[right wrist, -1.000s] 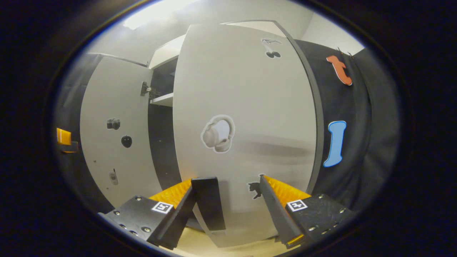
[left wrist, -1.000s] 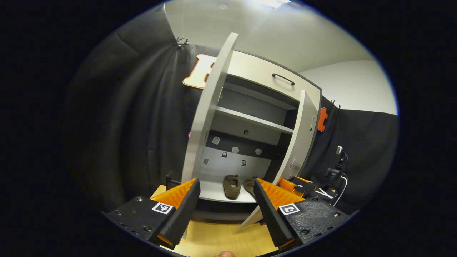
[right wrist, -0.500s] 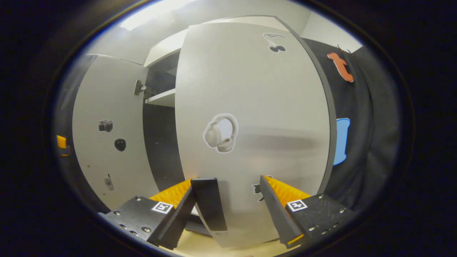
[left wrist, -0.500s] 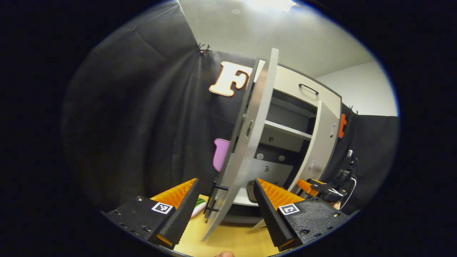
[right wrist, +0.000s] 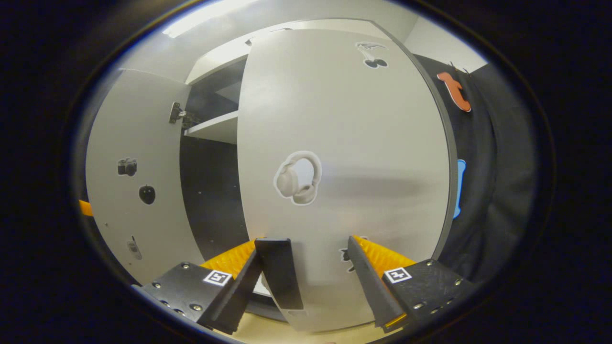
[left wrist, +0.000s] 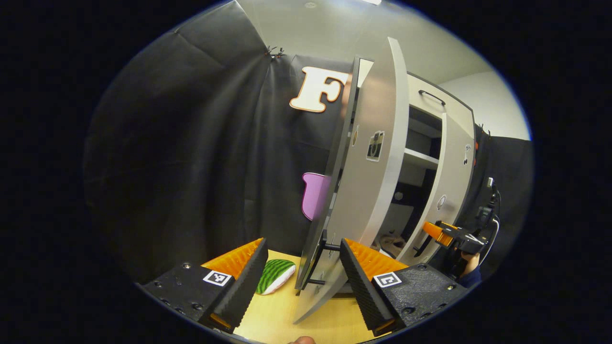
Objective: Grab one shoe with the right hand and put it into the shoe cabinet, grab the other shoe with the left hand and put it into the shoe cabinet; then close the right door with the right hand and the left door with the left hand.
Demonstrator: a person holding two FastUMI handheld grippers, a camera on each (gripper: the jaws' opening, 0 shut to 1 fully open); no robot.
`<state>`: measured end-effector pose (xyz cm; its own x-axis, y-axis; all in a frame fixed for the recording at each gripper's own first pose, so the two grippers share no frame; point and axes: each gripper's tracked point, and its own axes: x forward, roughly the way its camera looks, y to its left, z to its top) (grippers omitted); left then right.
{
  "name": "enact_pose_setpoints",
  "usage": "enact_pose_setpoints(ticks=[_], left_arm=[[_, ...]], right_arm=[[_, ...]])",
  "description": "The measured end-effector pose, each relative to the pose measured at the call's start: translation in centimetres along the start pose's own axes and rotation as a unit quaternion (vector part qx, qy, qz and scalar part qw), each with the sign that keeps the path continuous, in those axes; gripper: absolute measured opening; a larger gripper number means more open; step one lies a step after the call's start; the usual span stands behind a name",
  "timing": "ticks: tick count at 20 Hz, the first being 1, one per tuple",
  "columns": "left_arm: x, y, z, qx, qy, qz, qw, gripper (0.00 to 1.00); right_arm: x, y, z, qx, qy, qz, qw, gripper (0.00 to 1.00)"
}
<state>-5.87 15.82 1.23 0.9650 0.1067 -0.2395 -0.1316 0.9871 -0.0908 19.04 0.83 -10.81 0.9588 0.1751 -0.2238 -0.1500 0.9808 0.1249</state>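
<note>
"Black cloth hangs all around my booth, and the floor is pale wood. What do you see?"

"I see the shoe cabinet. Where are your claws?"

"My left claw is spread wide, with nothing in it. The left door stands half open right in front of it, edge on, and its black handle sits between my fingers without touching them."

"And the other one?"

"My right claw is spread too. It sits close against the outside of the right door, low down. I cannot tell if my fingers touch the door. From my left claw I can see that right claw far off, by the right door, with a hand holding it."

"Where are the shoes?"

"One brown shoe peeks out low inside the cabinet, in the gap between the two doors. A striped green thing lies on the floor beside the cabinet."
</note>
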Motion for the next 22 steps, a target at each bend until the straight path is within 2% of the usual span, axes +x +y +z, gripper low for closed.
enact_pose_setpoints(ticks=[6, 7, 8, 9, 10, 12, 13, 14, 15, 16, 22], left_arm=[[0.3, -0.8, -0.4, 0.02, 0.002, -0.026, 0.999, 0.92], [0.3, -0.9, -0.3, 0.029, 0.001, -0.029, 0.999, 0.87], [0.3, -0.9, -0.3, 0.034, 0.001, -0.03, 0.999, 0.87], [0.3, -1.1, -0.3, 0.036, 0.001, -0.03, 0.999, 0.92], [0.4, -1.3, -0.3, 0.039, 0.001, -0.033, 0.999, 0.85], [0.8, -1.6, -0.2, 0.042, 0.0, -0.038, 0.998, 0.89], [1.1, -1.7, -0.2, 0.041, 0.001, -0.04, 0.998, 0.84], [1.5, -1.9, -0.3, 0.039, 0.001, -0.043, 0.998, 0.84], [1.7, -2.1, -0.4, 0.037, 0.002, -0.049, 0.998, 0.89], [1.9, -2.6, -0.5, 0.034, 0.002, -0.057, 0.998, 0.89], [1.2, -7.1, -1.5, 0.035, 0.009, -0.12, 0.992, 0.88]], right_arm=[[0.4, 0.0, -0.1, -0.001, -0.002, -0.015, 1.0, 0.97], [0.4, 0.0, -0.1, 0.001, -0.001, -0.016, 1.0, 0.97], [0.4, 0.0, 0.0, 0.001, 0.0, -0.015, 1.0, 0.97], [0.4, 0.0, 0.0, 0.002, 0.002, -0.015, 1.0, 1.0], [0.2, 0.0, -0.1, 0.006, 0.005, -0.016, 1.0, 1.0], [-0.3, 0.1, 0.2, 0.008, -0.002, -0.019, 1.0, 0.97], [-0.6, 0.0, 0.5, 0.006, -0.008, -0.02, 1.0, 1.0], [-0.9, 0.0, 0.8, 0.005, -0.014, -0.021, 1.0, 0.97], [-1.4, 0.1, 1.1, 0.004, -0.018, -0.021, 1.0, 0.97], [-1.8, 0.1, 1.3, 0.004, -0.021, -0.02, 1.0, 1.0], [-4.3, -1.1, 2.4, 0.01, -0.034, -0.036, 0.999, 1.0]])
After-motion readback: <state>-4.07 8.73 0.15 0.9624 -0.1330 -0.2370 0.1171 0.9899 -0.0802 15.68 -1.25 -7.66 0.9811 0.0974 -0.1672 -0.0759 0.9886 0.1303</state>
